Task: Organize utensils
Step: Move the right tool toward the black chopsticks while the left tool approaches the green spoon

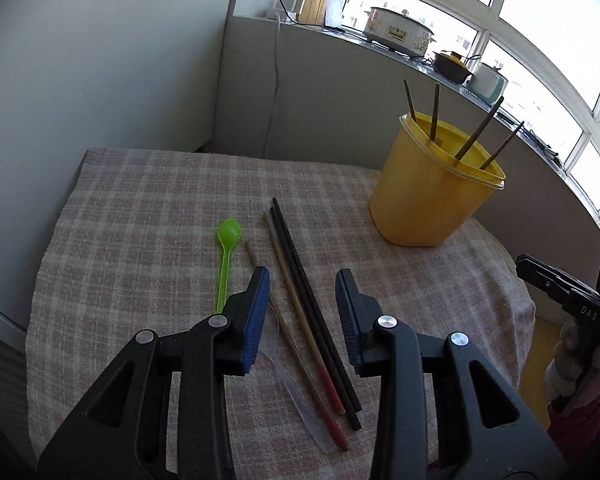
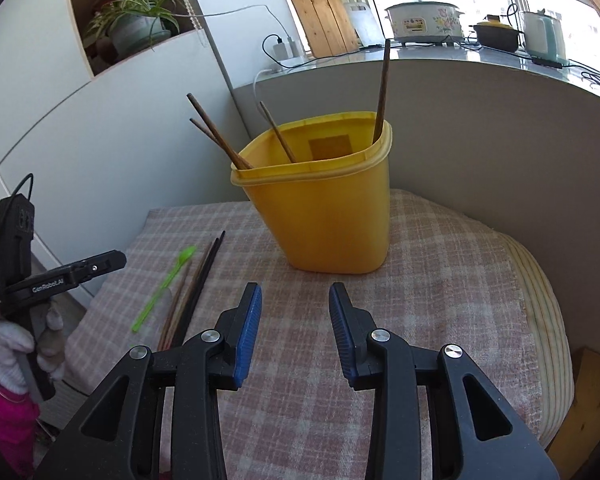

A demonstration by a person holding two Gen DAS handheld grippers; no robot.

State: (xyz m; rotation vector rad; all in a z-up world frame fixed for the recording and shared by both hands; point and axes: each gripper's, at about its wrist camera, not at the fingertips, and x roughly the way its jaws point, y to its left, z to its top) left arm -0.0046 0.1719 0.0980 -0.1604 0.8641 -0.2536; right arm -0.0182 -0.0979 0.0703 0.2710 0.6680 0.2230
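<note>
On the left of the checked cloth (image 1: 148, 208) lies a green plastic spoon (image 1: 225, 256), bowl pointing away from the camera. Just to its right a thin brown chopstick (image 1: 256, 261) runs partly under the left finger of the left gripper (image 1: 303, 280). Beside it lies a clear plastic spoon (image 1: 300, 400) (hard to make out against the cloth), then a brown chopstick with a red end (image 1: 300, 320), then two black chopsticks (image 1: 300, 268) lying close together. These pieces all point roughly the same way, side by side.

The left gripper hangs over this row with its blue-padded jaws parted; the chopsticks show in the gap between them, yet neither pad presses on anything, so it is released and empty.

Further right and toward the back of the cloth stands the yellow plastic container (image 1: 424, 196), upright, with four brown chopsticks (image 1: 478, 130) leaning inside it, their ends sticking out above the rim.

In the right wrist view a gloved hand (image 2: 8, 344) with a pink sleeve (image 2: 4, 420) holds the left tool at the far left edge, the loose utensils lie just right of it, and the yellow container sits at centre. The right gripper (image 2: 295, 292) hovers over bare cloth in front of the container, jaws apart, holding nothing. Behind, on the window ledge (image 2: 440, 54), stand a flowered white cooker (image 2: 424, 20), a dark pot (image 2: 496, 36) and a pale kettle (image 2: 544, 36).
</note>
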